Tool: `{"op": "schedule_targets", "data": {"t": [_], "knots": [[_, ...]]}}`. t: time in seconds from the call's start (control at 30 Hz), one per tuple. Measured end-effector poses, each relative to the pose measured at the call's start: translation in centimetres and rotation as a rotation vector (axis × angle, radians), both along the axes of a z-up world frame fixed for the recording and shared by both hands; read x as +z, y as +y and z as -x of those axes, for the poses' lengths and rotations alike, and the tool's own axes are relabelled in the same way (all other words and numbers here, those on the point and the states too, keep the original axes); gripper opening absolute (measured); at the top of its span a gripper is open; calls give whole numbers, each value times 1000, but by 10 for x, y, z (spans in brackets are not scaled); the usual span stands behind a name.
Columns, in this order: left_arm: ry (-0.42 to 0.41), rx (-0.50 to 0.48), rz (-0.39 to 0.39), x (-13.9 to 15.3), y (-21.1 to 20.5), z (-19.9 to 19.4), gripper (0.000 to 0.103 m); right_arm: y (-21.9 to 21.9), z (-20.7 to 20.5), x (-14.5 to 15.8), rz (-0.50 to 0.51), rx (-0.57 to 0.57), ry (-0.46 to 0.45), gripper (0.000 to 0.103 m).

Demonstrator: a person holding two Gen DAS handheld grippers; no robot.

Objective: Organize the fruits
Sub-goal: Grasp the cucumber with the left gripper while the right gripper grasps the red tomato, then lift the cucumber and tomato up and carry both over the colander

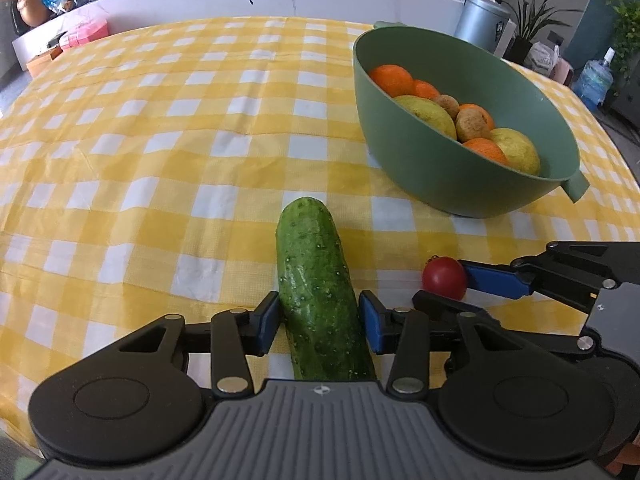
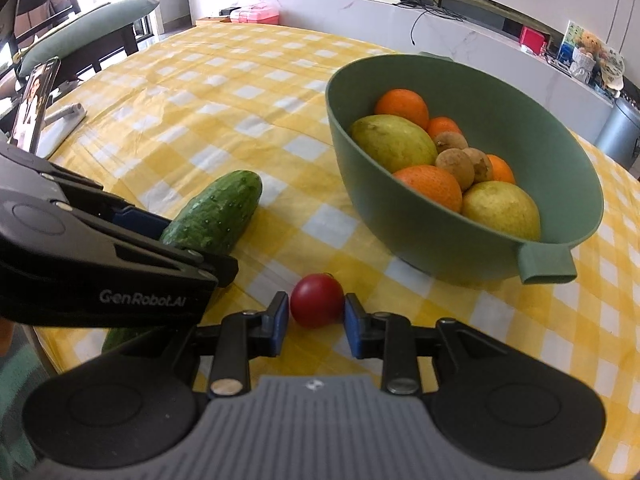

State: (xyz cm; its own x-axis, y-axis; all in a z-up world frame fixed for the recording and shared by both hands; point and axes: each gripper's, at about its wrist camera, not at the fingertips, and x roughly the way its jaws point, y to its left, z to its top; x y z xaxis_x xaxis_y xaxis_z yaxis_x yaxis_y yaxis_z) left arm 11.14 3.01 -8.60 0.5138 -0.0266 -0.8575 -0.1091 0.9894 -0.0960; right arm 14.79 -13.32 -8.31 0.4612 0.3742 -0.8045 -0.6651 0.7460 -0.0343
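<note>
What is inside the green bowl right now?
The green bowl holds oranges, two yellow-green pears and small brown fruits. Whatever lies beneath that pile is covered. The cucumber and tomato are outside on the cloth.

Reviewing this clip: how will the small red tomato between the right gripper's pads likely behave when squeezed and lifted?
The tomato is round and glossy, so it may slip or roll out of the right gripper if pinched off-centre. It looks thin-skinned, so a hard squeeze could bruise or split it. Being small, it is probably light to lift.
</note>
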Motion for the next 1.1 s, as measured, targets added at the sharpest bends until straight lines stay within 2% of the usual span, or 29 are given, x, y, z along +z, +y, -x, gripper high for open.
{"op": "schedule_targets", "data": {"t": [0.27, 0.47, 0.8, 0.97, 1.1], "knots": [[0, -2, 7, 2, 0, 1, 45, 2, 0, 0, 10, 5, -3, 23], [-31, -24, 6, 13, 0, 9, 44, 0, 1, 6, 4, 14, -3, 23], [-167, -51, -24, 61, 2, 21, 43, -23, 3, 39, -153, -11, -49, 23], [-239, -69, -44, 88, -2, 22, 43, -35, 10, 60, -252, -11, -129, 23], [-301, -117, -95, 109, -13, 15, 43, -48, 13, 77, -316, -36, -225, 23]]}}
